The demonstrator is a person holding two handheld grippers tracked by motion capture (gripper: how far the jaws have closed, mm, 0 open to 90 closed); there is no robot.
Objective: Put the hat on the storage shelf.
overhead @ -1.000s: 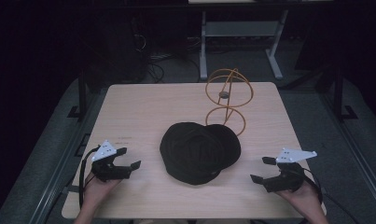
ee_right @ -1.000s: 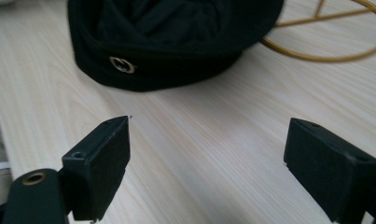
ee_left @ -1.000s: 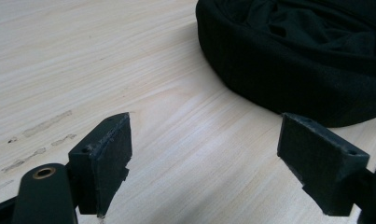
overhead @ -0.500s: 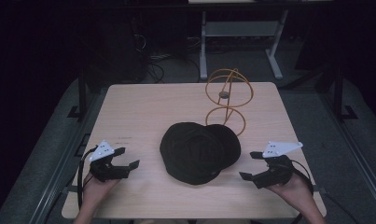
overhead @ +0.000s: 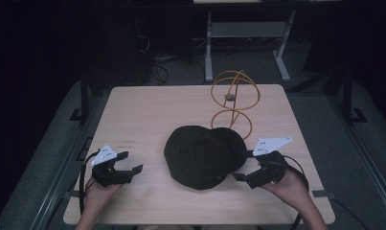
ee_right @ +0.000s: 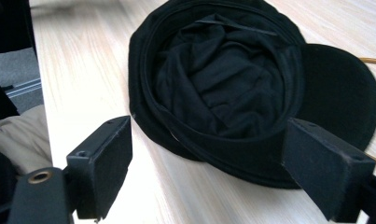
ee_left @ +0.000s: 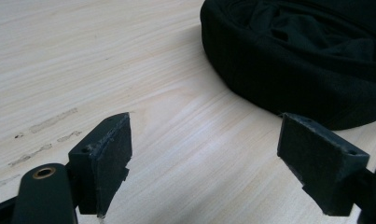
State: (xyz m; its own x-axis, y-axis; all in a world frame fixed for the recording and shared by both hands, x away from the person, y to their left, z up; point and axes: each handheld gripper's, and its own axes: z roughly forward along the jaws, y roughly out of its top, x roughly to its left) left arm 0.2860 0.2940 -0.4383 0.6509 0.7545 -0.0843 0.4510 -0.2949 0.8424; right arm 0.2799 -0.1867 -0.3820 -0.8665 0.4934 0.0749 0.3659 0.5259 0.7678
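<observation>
Black cap (upside down) between left gripper and right gripper

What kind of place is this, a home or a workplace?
Probably a lab or recording workspace, not a home: a plain wooden table stands in a dark room, with loose cables and a white metal stand on the grey floor behind it.

Matt cloth, pale wood, thin wire

The black cap is soft, matt, creased cloth; the surface is pale, smooth wood grain, scuffed in places; the orange wire stand looks thin metal; the tongs' pads are matt, slightly rough black.
</observation>
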